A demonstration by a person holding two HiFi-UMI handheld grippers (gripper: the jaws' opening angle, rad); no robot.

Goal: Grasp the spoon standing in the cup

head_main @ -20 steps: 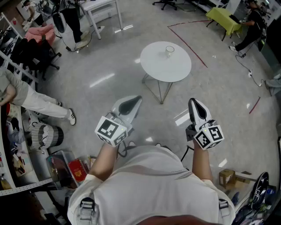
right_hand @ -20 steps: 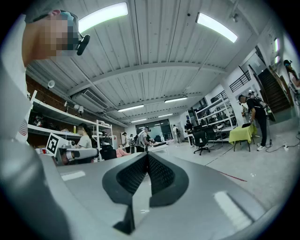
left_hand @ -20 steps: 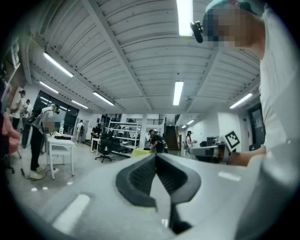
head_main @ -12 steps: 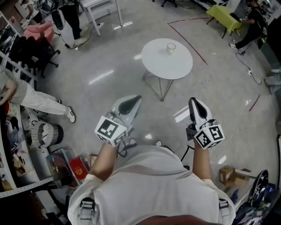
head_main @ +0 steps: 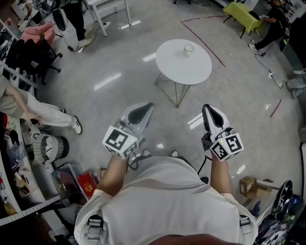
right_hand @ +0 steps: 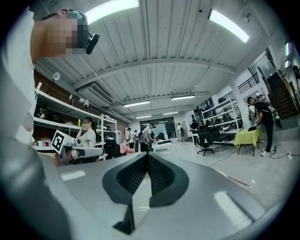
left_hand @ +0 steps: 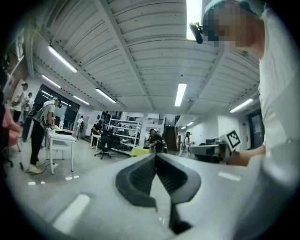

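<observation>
A small pale cup (head_main: 189,49) stands near the far rim of a round white table (head_main: 174,67) on thin metal legs, well ahead of me in the head view. The spoon in it is too small to make out. My left gripper (head_main: 146,106) and right gripper (head_main: 209,108) are held close to my body, far short of the table and high above the floor. Both point forward and nothing is between their jaws. In the left gripper view the left gripper (left_hand: 155,155) has its jaws meeting at the tips. The right gripper (right_hand: 148,153) looks the same in its own view.
At the left edge a seated person's legs (head_main: 45,115) stretch out beside shelving and a white bin (head_main: 48,147). Boxes (head_main: 79,181) lie on the floor by my left side. Red floor tape (head_main: 203,42) runs past the table. A yellow-green table (head_main: 241,10) stands at the back right.
The table and cup have drifted slightly up and right in the head view. Both grippers keep nearly the same place and stay shut.
</observation>
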